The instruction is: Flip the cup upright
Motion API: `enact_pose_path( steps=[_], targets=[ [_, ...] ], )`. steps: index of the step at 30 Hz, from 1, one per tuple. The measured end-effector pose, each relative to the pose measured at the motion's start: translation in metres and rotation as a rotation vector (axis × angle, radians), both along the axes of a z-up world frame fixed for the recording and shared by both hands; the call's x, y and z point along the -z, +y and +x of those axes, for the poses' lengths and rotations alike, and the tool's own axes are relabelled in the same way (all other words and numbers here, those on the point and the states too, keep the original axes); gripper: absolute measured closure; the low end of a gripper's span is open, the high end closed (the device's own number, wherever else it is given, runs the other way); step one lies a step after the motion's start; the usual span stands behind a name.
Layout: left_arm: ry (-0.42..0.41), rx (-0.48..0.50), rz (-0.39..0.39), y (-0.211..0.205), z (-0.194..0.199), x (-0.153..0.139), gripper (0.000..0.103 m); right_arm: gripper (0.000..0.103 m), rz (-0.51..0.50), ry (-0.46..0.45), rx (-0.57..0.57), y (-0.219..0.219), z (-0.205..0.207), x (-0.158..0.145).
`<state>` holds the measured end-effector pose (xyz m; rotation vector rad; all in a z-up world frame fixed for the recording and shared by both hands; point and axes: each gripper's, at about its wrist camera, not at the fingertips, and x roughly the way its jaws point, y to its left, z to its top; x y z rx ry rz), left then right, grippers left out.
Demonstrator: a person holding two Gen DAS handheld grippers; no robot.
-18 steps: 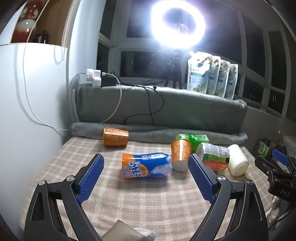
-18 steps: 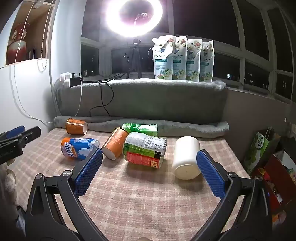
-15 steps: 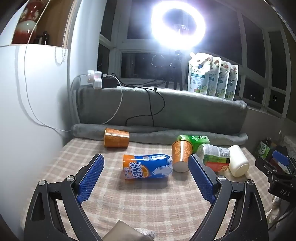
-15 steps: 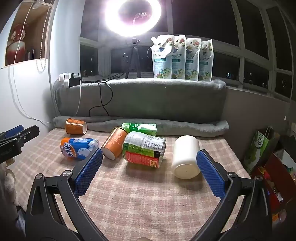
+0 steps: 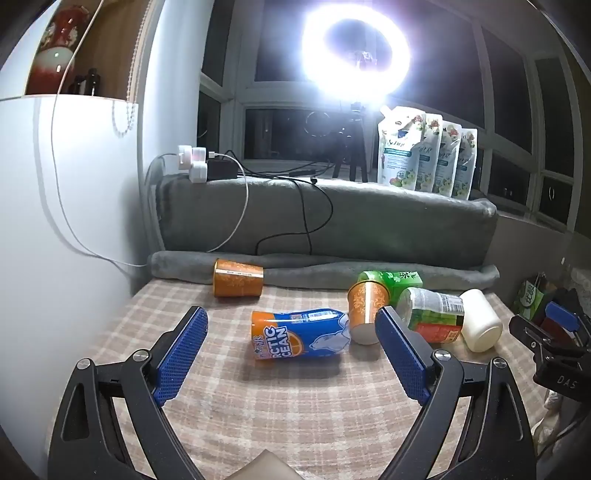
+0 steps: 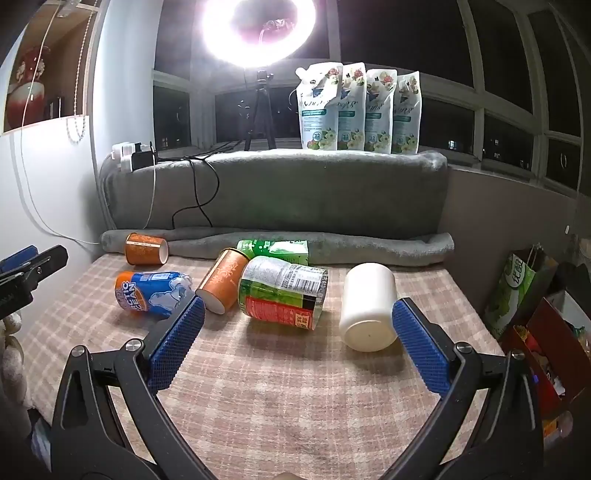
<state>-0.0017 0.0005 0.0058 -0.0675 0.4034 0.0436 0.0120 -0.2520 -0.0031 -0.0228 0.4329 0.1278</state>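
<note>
Several containers lie on their sides on a checked cloth [image 5: 295, 402]. An orange paper cup [image 5: 238, 283] lies at the back left, also in the right wrist view [image 6: 146, 249]. A second orange cup [image 5: 365, 312] [image 6: 222, 280] lies mid-table, against a blue Arctic Ocean can [image 5: 299, 334] [image 6: 151, 290]. A white cup [image 6: 367, 306] [image 5: 480, 319] lies at the right. My left gripper [image 5: 291, 354] is open and empty, in front of the blue can. My right gripper [image 6: 295, 341] is open and empty, in front of the green-and-red can [image 6: 282, 291].
A green can [image 6: 275, 249] lies behind the others, by a rolled grey blanket [image 6: 332, 245]. A white wall [image 5: 55, 258] bounds the left side. Pouches [image 6: 358, 107] and a ring light [image 6: 258, 29] stand on the sill. Bags [image 6: 517, 291] sit past the right edge.
Both grippers have edged slightly forward toward the containers. No object has moved and both stay open.
</note>
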Motion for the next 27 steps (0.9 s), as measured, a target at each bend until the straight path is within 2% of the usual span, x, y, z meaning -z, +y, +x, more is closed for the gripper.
enact_pose_path(
  steps=[27],
  targets=[
    [0.012, 0.01, 0.004, -0.0032, 0.0032, -0.0016, 0.011, 0.0, 0.008, 0.013, 0.027, -0.007, 0.0034, 0.0036]
  ],
)
